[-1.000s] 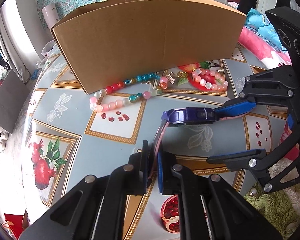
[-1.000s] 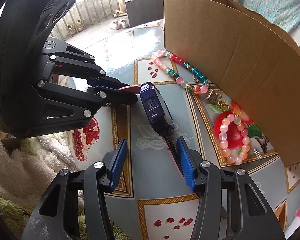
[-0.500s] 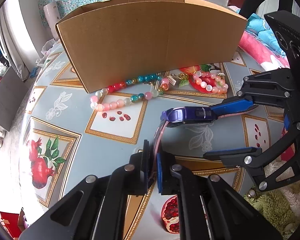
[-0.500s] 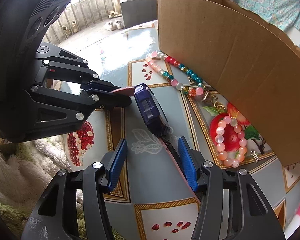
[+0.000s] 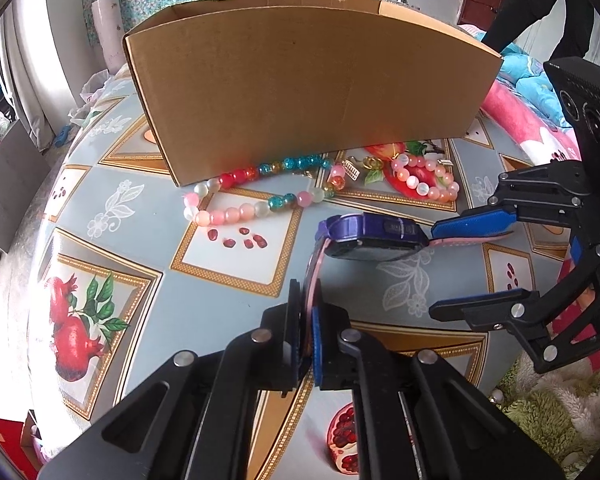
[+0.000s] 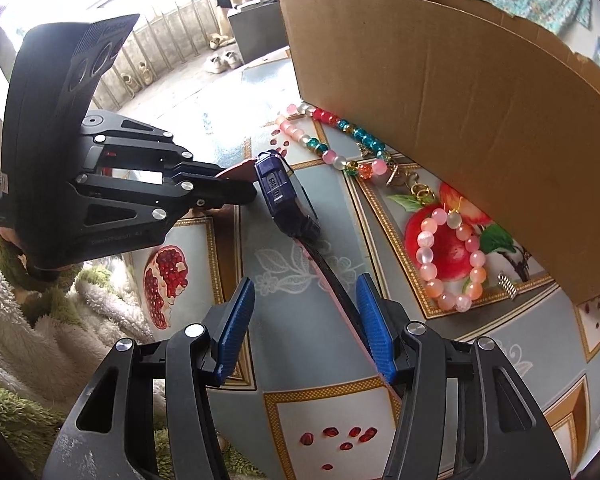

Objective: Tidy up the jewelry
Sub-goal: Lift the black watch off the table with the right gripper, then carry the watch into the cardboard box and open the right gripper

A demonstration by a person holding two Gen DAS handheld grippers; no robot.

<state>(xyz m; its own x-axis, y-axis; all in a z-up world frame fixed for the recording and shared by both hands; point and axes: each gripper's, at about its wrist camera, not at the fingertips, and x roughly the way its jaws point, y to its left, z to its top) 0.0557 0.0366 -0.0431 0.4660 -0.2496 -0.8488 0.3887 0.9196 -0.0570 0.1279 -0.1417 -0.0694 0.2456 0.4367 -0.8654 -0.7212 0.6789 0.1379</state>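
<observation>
A purple watch with a pink strap hangs just above the table. My left gripper is shut on one end of the strap, seen from the side in the right wrist view. The watch body sits between the two grippers. My right gripper is open around the other strap end, which lies against one blue pad only; the second pad stands well clear. In the left wrist view the right gripper comes in from the right.
A tall cardboard box stands behind the watch. Along its base lie a multicoloured bead necklace, a pink bead bracelet and small gold pieces. The tablecloth has a pomegranate print. A fluffy fabric lies at the table's near edge.
Both grippers have tilted slightly. The watch stays stretched between them, with the left grip on the strap unchanged and the right jaws still apart.
</observation>
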